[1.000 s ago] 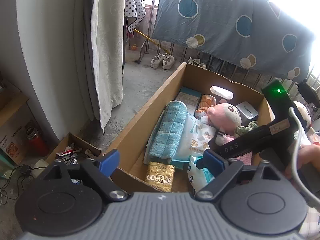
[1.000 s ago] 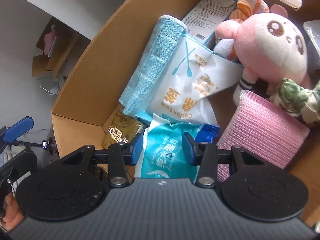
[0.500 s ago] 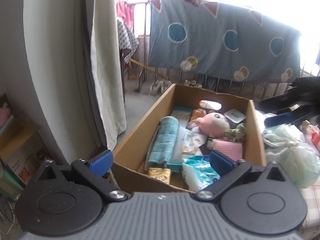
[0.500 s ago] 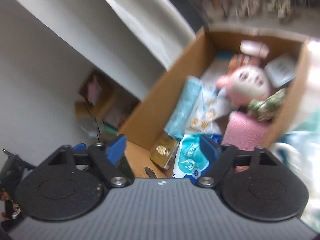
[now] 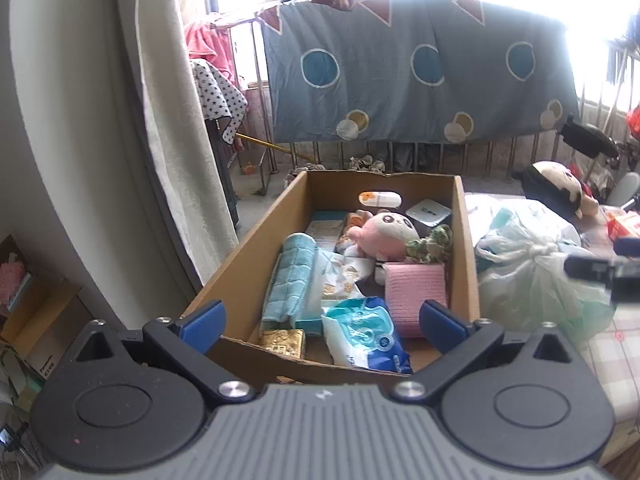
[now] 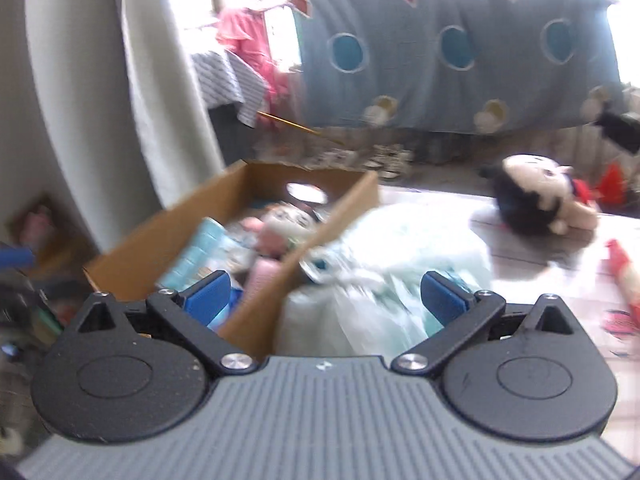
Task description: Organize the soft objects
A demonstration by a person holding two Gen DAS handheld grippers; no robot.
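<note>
Inside the cardboard box [image 5: 256, 240], soft and crinkly goods lie packed together: a rolled teal towel [image 5: 289, 276] with a woven grid texture along the left wall, a glossy white cotton-swab bag [image 5: 336, 280] beside it, a shiny blue wet-wipe pack [image 5: 366, 334] at the near end, and a ribbed pink cloth [image 5: 414, 294] folded into a block against the right wall. A round-headed pink plush toy [image 5: 386, 234] sits past the middle, touching a crumpled green scrunchie [image 5: 432, 240]. A small gold foil packet [image 5: 282, 338] lies at the near left corner. Just right of the box, on a checked tablecloth [image 5: 612, 356], a knotted, translucent pale-green plastic bag [image 5: 532, 276] bulges. A black-haired doll [image 5: 556, 190] lies farther back.

The left gripper [image 5: 322, 320] hovers level above the box's near edge, jaws spread wide and holding nothing. The right gripper [image 6: 326, 294], in a motion-blurred view, hangs over the box's right wall and the plastic bag, jaws likewise spread wide and empty.
</note>
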